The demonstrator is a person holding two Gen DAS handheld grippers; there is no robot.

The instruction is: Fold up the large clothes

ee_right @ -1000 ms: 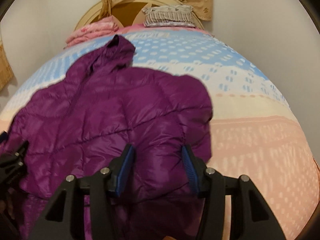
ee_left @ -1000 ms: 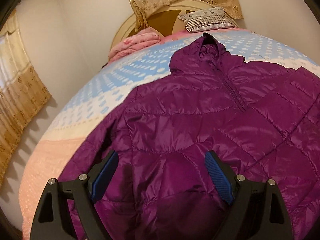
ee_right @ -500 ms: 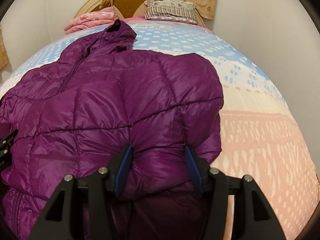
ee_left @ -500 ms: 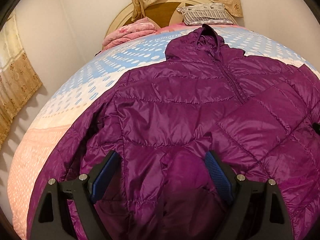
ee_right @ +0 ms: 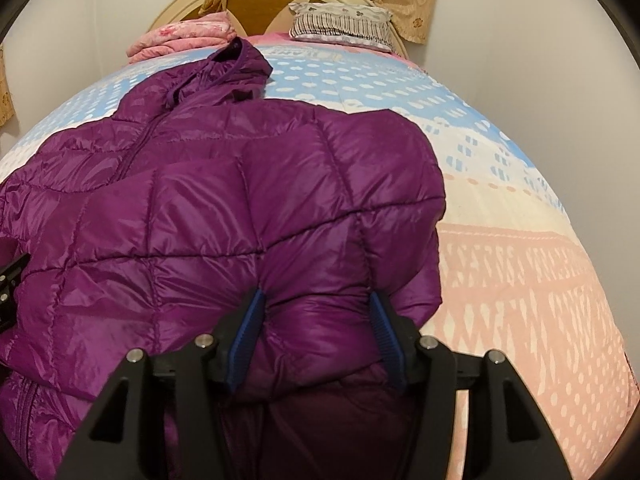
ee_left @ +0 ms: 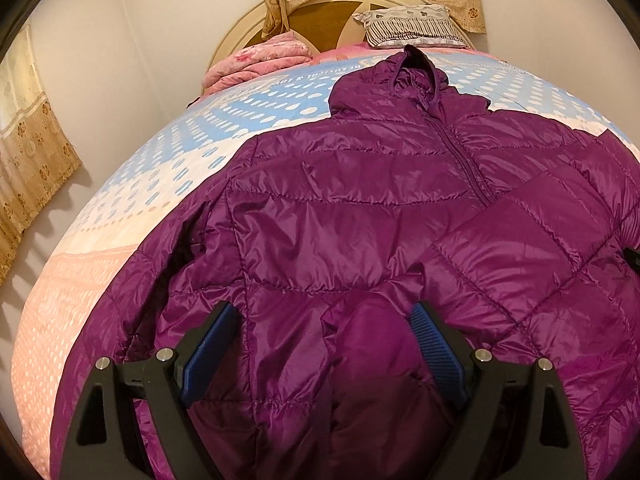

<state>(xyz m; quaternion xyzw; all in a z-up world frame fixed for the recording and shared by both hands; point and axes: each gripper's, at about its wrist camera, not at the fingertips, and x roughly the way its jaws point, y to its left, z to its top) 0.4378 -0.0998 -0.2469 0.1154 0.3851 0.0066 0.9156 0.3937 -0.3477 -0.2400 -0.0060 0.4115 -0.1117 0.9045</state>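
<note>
Glossy quilted purple jacket (ee_left: 360,216) catching the light; matt dotted cotton bedsheet (ee_left: 168,168) underneath; upper frame, polished wooden headboard (ee_left: 324,24); ribbed blue pads (ee_left: 436,352).

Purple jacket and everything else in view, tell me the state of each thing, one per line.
purple jacket: zipped, spread on the bed, one side folded over its front
hood: lying flat toward the headboard
left gripper: open, jacket fabric between its pads
right gripper: shut on a puffed fold of the jacket
pink blanket: folded, by the headboard
striped pillow: resting against the headboard
</note>
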